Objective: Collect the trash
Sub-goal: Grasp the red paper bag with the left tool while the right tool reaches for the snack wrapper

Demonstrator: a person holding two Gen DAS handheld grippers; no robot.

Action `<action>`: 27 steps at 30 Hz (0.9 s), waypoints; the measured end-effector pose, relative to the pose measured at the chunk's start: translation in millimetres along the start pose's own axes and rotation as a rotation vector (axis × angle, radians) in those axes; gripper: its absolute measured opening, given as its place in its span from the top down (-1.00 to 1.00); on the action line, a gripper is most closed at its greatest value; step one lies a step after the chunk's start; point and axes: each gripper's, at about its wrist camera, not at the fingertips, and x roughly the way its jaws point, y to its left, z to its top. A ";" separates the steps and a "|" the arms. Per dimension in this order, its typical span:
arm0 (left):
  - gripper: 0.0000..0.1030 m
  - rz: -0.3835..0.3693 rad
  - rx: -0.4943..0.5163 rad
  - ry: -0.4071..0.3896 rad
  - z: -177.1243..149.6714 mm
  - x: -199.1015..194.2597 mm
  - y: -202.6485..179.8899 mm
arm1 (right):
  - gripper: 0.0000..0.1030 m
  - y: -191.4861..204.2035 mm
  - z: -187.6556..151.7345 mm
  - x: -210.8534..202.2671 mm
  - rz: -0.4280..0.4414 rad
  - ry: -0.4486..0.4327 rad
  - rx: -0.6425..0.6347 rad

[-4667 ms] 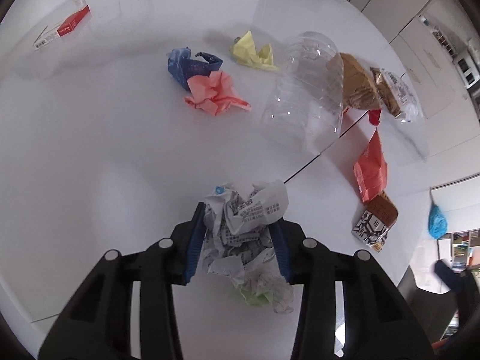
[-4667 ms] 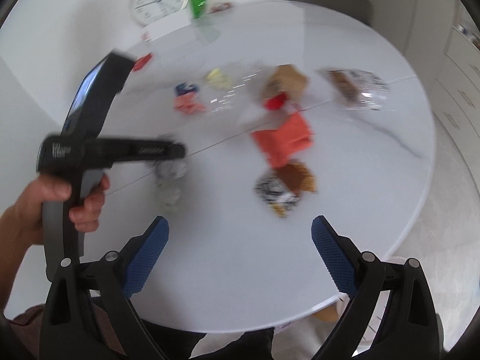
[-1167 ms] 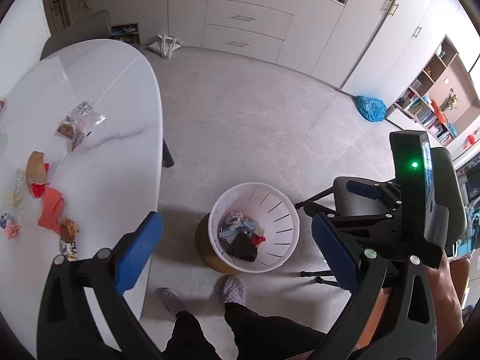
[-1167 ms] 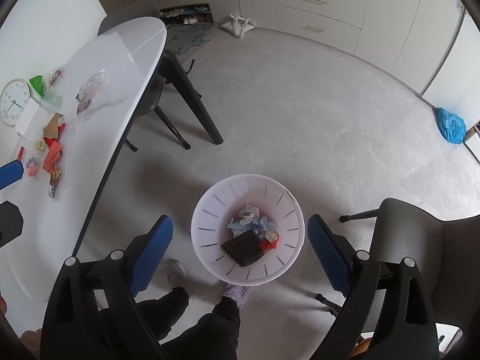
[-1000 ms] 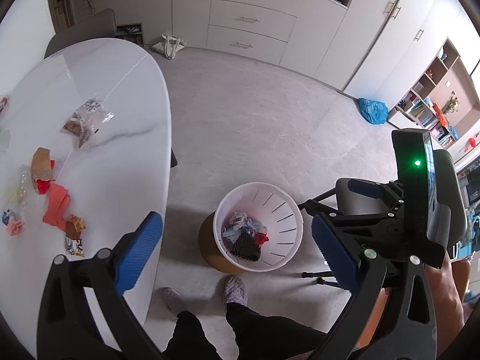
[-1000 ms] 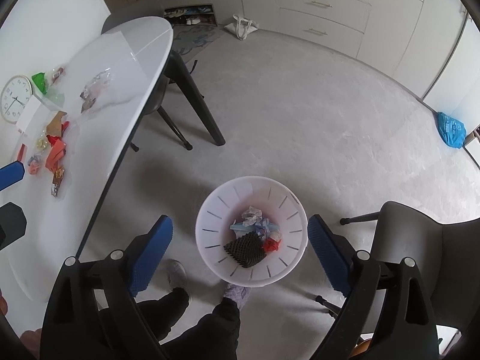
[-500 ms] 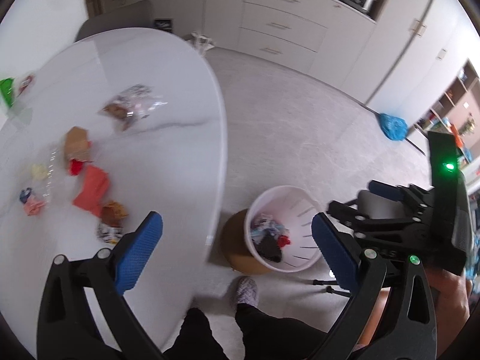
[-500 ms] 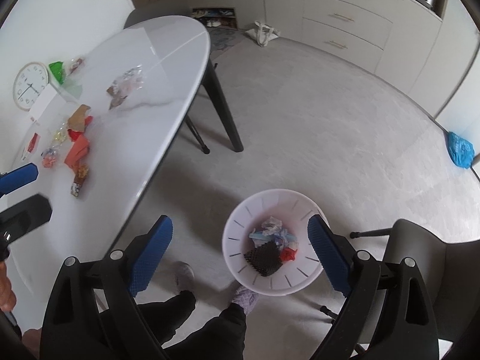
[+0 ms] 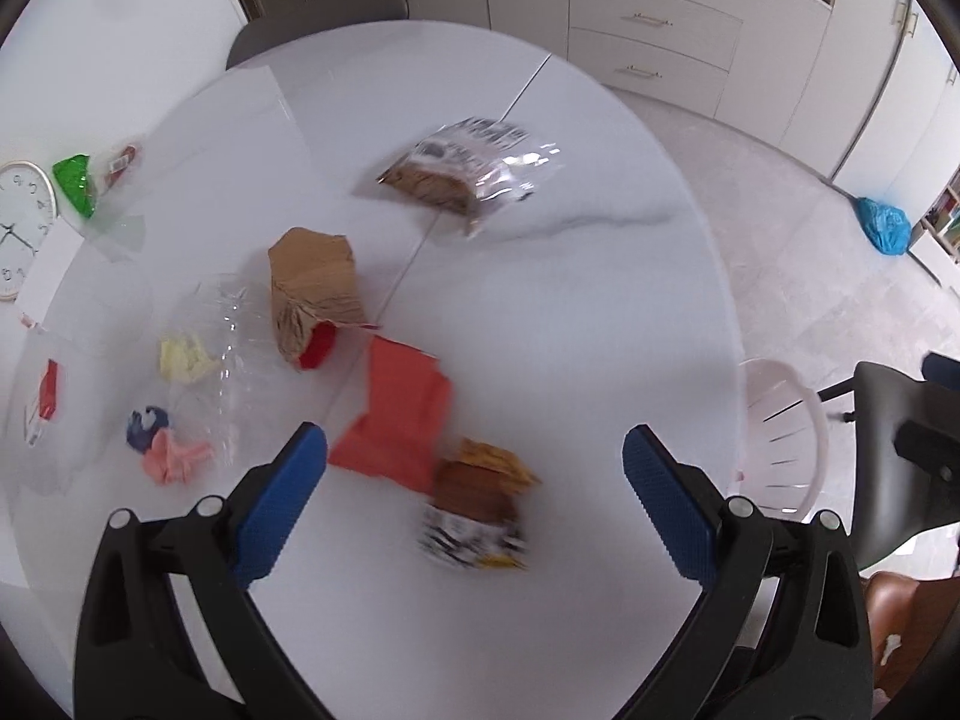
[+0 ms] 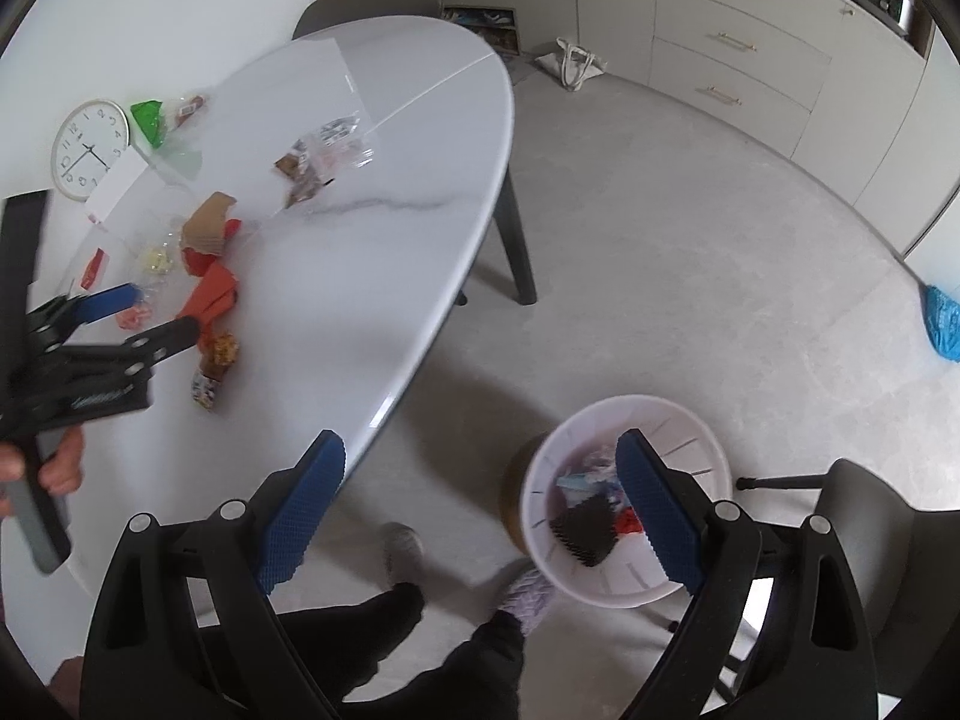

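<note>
My left gripper (image 9: pixel 474 450) hangs open over the white table (image 9: pixel 570 312), nothing between its blue pads. Just under it lie a brown and black-and-white snack wrapper (image 9: pixel 474 516) and a red paper (image 9: pixel 396 414). Farther off are a brown paper bag (image 9: pixel 312 288), a clear snack bag (image 9: pixel 468 174), crumpled clear plastic (image 9: pixel 222 330), and yellow (image 9: pixel 186 357), blue (image 9: pixel 147 420) and pink (image 9: pixel 174 456) wads. My right gripper (image 10: pixel 480 450) is open and empty above the floor, left of the white bin (image 10: pixel 654 414), which holds trash. In the right wrist view, the left gripper (image 10: pixel 150 315) hovers over the red paper (image 10: pixel 213 294).
A wall clock (image 10: pixel 90 150), a green packet (image 9: pixel 75 186) and a small red box (image 9: pixel 48 387) lie at the table's far left. The person's legs and slippers (image 10: pixel 528 594) stand by the bin. Grey chairs (image 10: pixel 870 540) flank it. A blue bag (image 10: pixel 942 318) lies on the floor.
The left gripper swung from above the bin to over the table and sank toward the trash. The right gripper drifted left, so the bin slid to its right. Both stayed open.
</note>
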 end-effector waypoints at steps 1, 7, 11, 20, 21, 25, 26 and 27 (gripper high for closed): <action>-0.82 -0.005 0.006 0.004 2.4 4.8 3.6 | -0.77 4.3 0.2 2.2 0.004 0.005 0.004; -0.45 -0.036 0.078 0.072 10.7 41.6 15.8 | -0.77 34.7 -1.2 16.2 0.023 0.046 0.008; 0.13 -0.075 0.081 0.121 12.1 60.1 25.7 | -0.77 56.8 -2.5 25.7 0.041 0.067 0.003; 0.31 -0.113 0.080 0.083 8.2 55.9 40.0 | -0.77 126.3 5.0 52.1 0.109 0.091 -0.060; 0.32 -0.114 0.066 0.070 7.9 51.2 43.2 | -0.77 133.4 6.3 55.6 0.115 0.090 -0.069; 0.32 -0.093 -0.002 0.048 2.0 27.7 63.5 | -0.77 159.1 14.7 70.7 0.117 0.086 -0.091; 0.32 -0.082 -0.025 0.042 0.2 20.0 69.8 | -0.76 161.8 16.2 73.0 0.117 0.087 -0.089; 0.32 -0.077 -0.050 0.038 -1.5 13.8 76.2 | -0.71 164.3 18.3 75.9 0.119 0.088 -0.079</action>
